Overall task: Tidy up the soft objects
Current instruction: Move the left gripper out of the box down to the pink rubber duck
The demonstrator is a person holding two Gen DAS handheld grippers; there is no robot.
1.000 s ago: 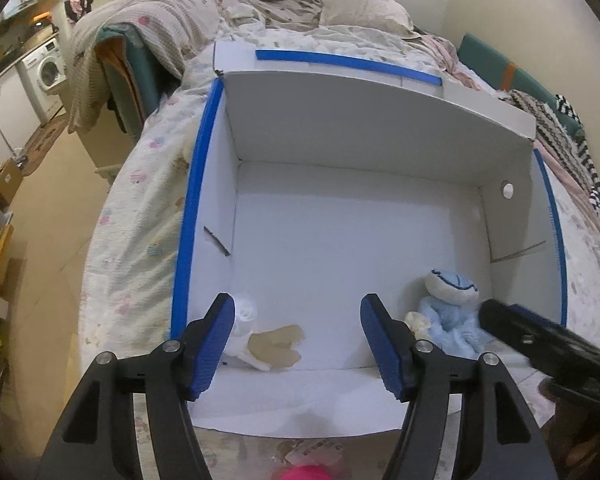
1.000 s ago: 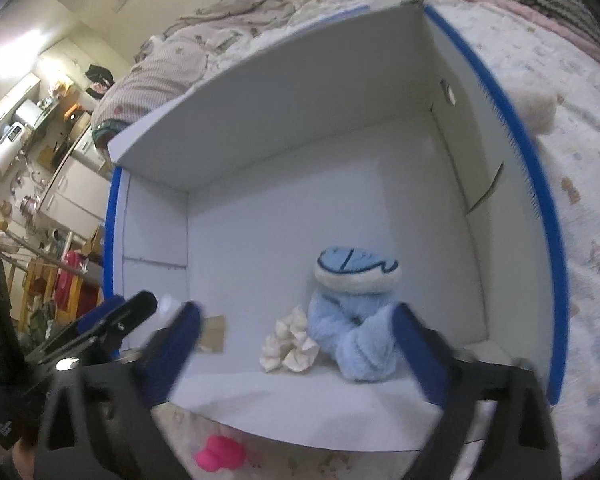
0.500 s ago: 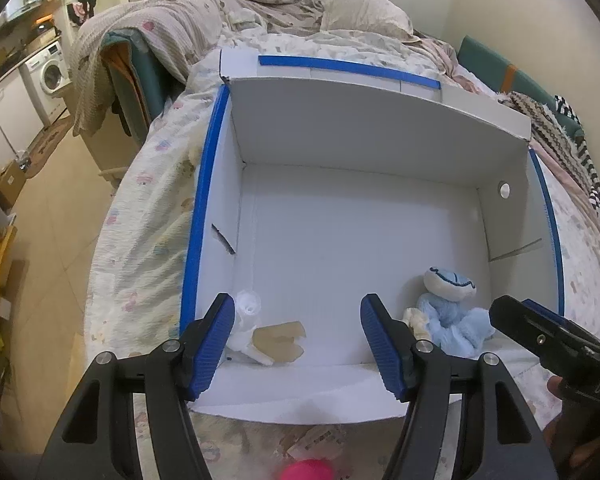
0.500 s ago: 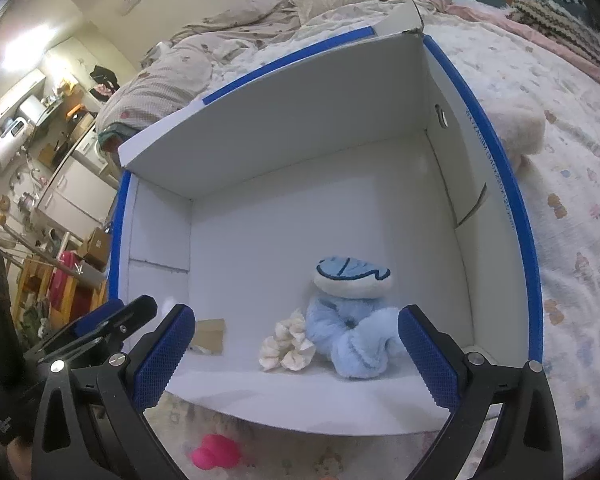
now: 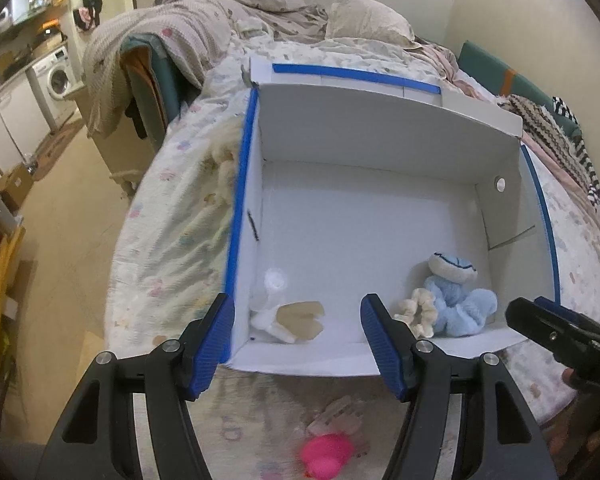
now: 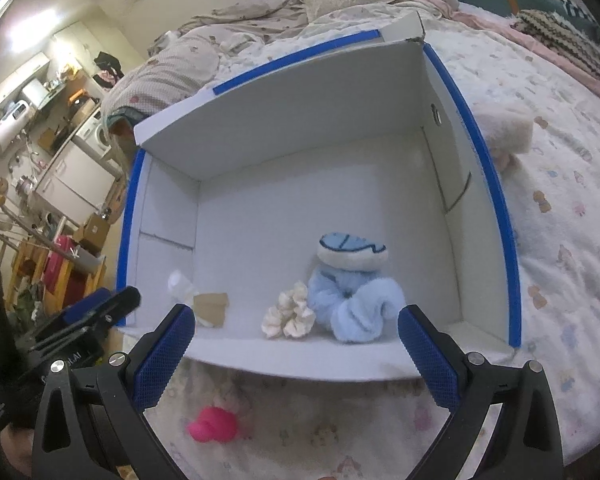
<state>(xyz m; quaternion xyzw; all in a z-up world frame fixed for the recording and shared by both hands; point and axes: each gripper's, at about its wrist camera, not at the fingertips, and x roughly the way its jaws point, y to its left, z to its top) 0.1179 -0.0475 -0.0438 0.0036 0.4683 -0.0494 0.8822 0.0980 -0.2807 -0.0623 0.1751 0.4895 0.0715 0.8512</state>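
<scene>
I take the white box [image 5: 380, 220] with blue-taped rims as my landmark; it sits open-topped on the bed [image 5: 172, 232].

Left of the box, outside its left wall, a cream fluffy item [image 5: 224, 156] lies on the bedspread against the blue rim.

Inside the box, in the near-left corner, I see a small white soft toy [image 5: 270, 308] with a tan cardboard-like piece [image 5: 302, 316] lying just beside it, touching. In the near-right part of the box floor, a cream scrunchie [image 5: 418, 314] rests against a light-blue plush toy [image 5: 458, 300] with a white-and-blue cap, which sits close to the right wall.

Right of the box, in the right wrist view, a pale fluffy item [image 6: 508, 132] lies on the bed just outside the right wall.

In front of the box's near wall, outside it, a pink soft toy [image 5: 326, 454] lies on the bedspread beside a pale printed patch that I cannot identify.

The left tongs [image 5: 300, 344] hover above the near wall of the box, jaws standing moderately apart with nothing between the pads. The right tongs [image 6: 296, 356] hover over the same near wall further right, jaws spread wide, nothing gripped; the blue plush and the scrunchie appear beyond the gap, untouched.
</scene>
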